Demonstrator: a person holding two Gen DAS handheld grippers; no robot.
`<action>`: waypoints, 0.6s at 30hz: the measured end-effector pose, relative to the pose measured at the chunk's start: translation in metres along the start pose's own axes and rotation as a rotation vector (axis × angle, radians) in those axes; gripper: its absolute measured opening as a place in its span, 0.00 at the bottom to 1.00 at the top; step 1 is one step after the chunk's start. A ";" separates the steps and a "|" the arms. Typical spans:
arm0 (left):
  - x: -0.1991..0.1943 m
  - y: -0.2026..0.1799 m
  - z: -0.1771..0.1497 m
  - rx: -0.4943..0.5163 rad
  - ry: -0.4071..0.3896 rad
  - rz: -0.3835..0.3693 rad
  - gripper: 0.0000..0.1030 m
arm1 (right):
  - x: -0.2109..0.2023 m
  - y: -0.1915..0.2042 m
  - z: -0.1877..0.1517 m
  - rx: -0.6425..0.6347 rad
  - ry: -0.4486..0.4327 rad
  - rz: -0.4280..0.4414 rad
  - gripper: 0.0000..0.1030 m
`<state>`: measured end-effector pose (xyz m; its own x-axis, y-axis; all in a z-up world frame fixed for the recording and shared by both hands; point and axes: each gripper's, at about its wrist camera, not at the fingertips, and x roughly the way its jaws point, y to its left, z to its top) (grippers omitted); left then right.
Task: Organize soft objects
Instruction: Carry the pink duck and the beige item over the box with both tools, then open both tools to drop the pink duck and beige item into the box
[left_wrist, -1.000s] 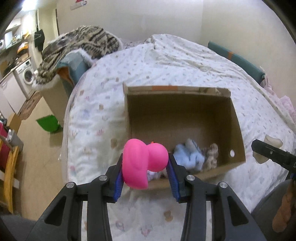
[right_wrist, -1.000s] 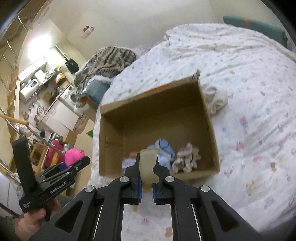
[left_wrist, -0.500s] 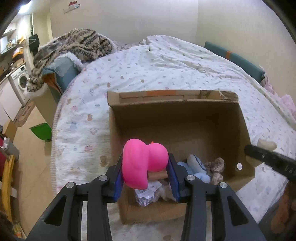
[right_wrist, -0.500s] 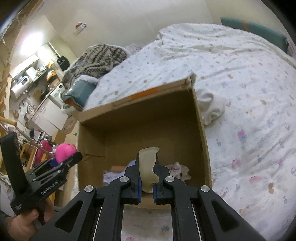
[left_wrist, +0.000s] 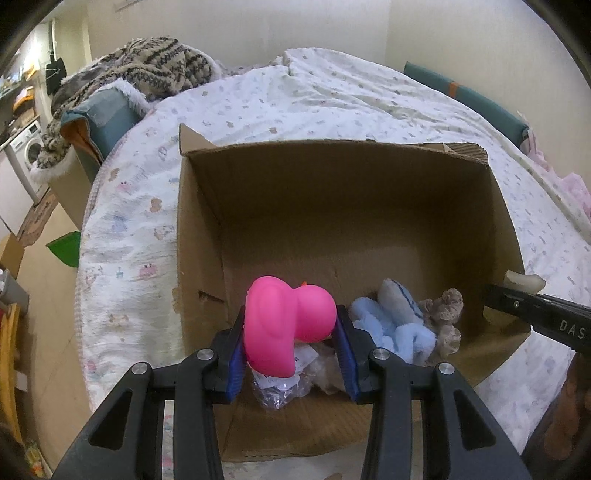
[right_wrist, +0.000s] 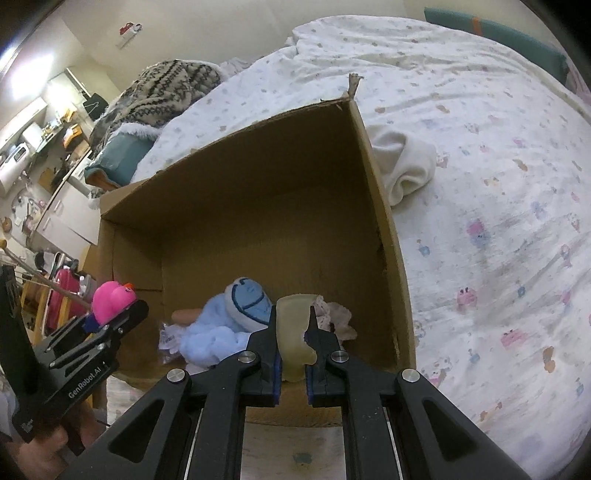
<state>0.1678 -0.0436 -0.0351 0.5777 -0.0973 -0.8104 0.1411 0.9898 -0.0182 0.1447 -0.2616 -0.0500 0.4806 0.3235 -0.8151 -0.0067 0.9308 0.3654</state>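
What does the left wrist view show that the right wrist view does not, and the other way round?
Only the left wrist view: a green object on the floor and a washing machine. Only the right wrist view: a white cloth on the bed beside the cardboard box, and a red suitcase. Both: the box, pink rubber duck, blue plush toy and pale yellowish piece.

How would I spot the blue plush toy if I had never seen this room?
Find the open cardboard box sitting on the bed. Look at the small pile on its floor near the front wall. The blue plush toy is the fluffy pale-blue one with a rounded striped head, lying beside a beige-brown knitted toy and some crinkled clear plastic.
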 end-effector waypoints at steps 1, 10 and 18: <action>0.001 -0.001 0.000 0.003 0.003 0.005 0.38 | 0.001 0.000 0.000 0.002 0.004 0.002 0.10; 0.005 -0.004 -0.002 0.012 0.013 0.018 0.38 | 0.007 0.001 -0.004 -0.006 0.036 -0.016 0.12; 0.004 -0.010 -0.003 0.041 0.017 0.030 0.46 | 0.005 -0.002 -0.003 0.013 0.027 -0.012 0.12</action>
<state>0.1660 -0.0539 -0.0402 0.5689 -0.0652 -0.8198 0.1565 0.9872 0.0301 0.1445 -0.2612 -0.0556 0.4564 0.3172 -0.8313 0.0106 0.9323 0.3616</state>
